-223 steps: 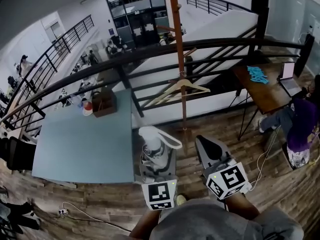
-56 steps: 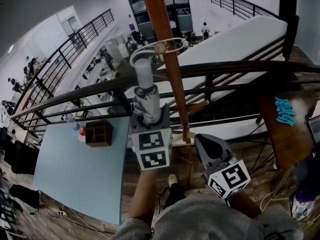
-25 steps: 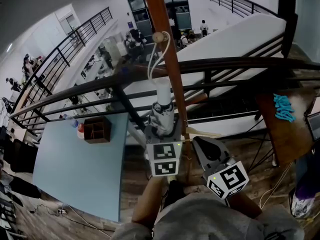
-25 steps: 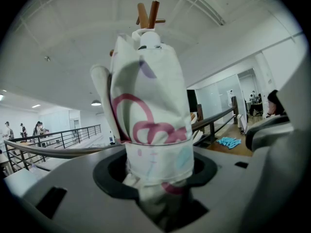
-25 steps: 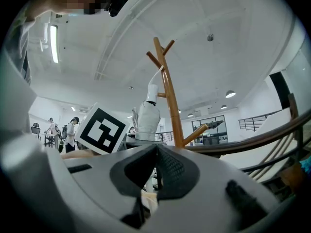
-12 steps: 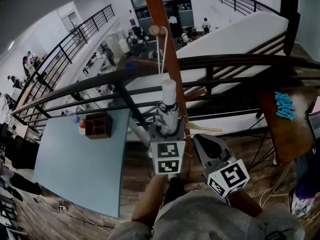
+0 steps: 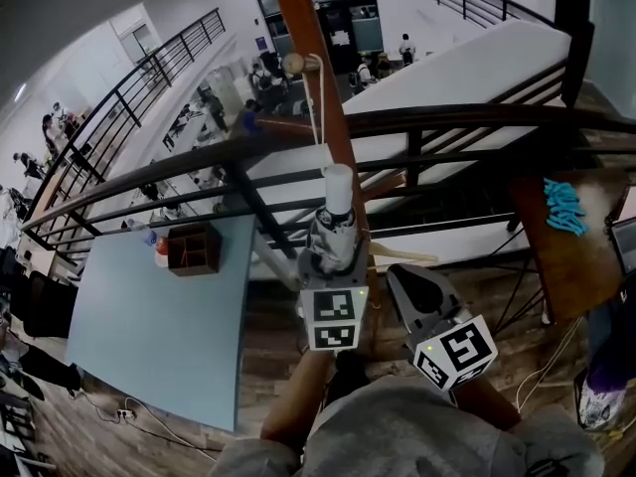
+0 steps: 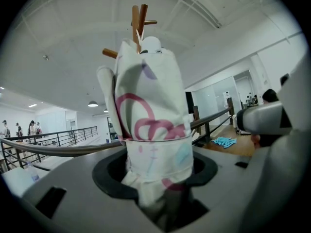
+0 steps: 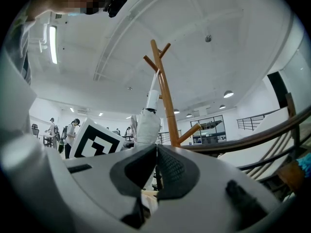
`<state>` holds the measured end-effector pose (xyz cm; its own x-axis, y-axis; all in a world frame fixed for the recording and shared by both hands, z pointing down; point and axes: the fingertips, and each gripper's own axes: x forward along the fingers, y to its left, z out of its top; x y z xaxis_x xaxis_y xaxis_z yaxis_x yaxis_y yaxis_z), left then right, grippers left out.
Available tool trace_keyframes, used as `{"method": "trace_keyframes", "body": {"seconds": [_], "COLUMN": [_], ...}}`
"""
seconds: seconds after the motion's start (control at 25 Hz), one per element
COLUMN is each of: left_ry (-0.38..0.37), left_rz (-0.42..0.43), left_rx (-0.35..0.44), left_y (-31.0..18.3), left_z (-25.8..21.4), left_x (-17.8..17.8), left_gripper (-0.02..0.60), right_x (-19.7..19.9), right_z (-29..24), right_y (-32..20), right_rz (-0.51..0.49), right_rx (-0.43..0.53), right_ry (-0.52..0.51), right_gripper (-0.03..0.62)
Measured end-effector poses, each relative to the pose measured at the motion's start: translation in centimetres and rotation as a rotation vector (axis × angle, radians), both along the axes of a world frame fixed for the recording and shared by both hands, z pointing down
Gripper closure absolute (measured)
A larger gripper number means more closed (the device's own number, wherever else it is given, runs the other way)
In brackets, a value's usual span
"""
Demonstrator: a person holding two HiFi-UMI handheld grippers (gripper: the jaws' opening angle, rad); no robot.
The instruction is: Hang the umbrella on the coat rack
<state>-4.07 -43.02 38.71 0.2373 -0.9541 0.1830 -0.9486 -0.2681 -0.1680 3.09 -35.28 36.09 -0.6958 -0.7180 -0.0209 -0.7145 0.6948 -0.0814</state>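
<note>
The left gripper (image 8: 155,176) has its jaws spread wide and clasped on the lower part of the folded umbrella (image 8: 150,106), a white bundle printed with pink rings that stands upright between the dark pads. The right gripper (image 9: 156,169) has its jaws pressed together with nothing between them; it sits just to the right of the left one, low and level.

From the head view, the umbrella's white handle (image 7: 339,187) points up, and a thin pale strap (image 7: 320,107) runs from it to a round-tipped peg (image 7: 295,64), where it loops over (the loop shows just beside the ball end). That peg juts from the brown wooden pole of the coat rack (image 7: 295,8), and the umbrella stands close against the pole's left side. Further pegs branch near the rack's top, seen in the right gripper view.

Behind the rack a dark curved railing (image 7: 477,117) crosses the scene. To the left, lies a pale blue table (image 7: 149,326) with a small wooden box (image 7: 194,248) at its far edge.
</note>
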Motion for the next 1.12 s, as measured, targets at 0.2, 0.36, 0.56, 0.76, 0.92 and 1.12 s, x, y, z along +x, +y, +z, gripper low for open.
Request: {"method": "trace_keyframes", "body": {"seconds": [0.2,0.36,0.56,0.76,0.92,1.12], "left_ry": [0.003,0.012,0.018,0.023,0.038,0.05], "left_rz": [0.018,0.026,0.028,0.031,0.035,0.062], "left_rx": [0.013,0.031,0.035,0.061,0.072,0.062], "left_y": [0.6,1.0,1.6,2.2,2.5,2.8], "left_z": [0.2,-0.1,-0.1,-0.3,-0.1,-0.2], "left_x": [0.5,0.3,0.0,-0.3,-0.4,-0.6], "left_gripper": [0.314,0.314,0.313,0.311,0.31,0.31], "right_x": [0.4,0.3,0.5,1.3,1.7,1.0], "right_z": [-0.2,-0.2,-0.2,-0.3,0.0,-0.2], "right_y": [0.2,0.3,0.0,-0.5,-0.6,-0.5], "right_rz": [0.004,0.012,0.017,0.053,0.071,0.084], "right_rx": [0.009,0.012,0.022,0.011,0.003,0.001], "right_ry": [-0.001,-0.006,0.002,-0.007,-0.007,0.0], "right_gripper": [0.569,0.568,0.569,0.569,0.568,0.569]}}
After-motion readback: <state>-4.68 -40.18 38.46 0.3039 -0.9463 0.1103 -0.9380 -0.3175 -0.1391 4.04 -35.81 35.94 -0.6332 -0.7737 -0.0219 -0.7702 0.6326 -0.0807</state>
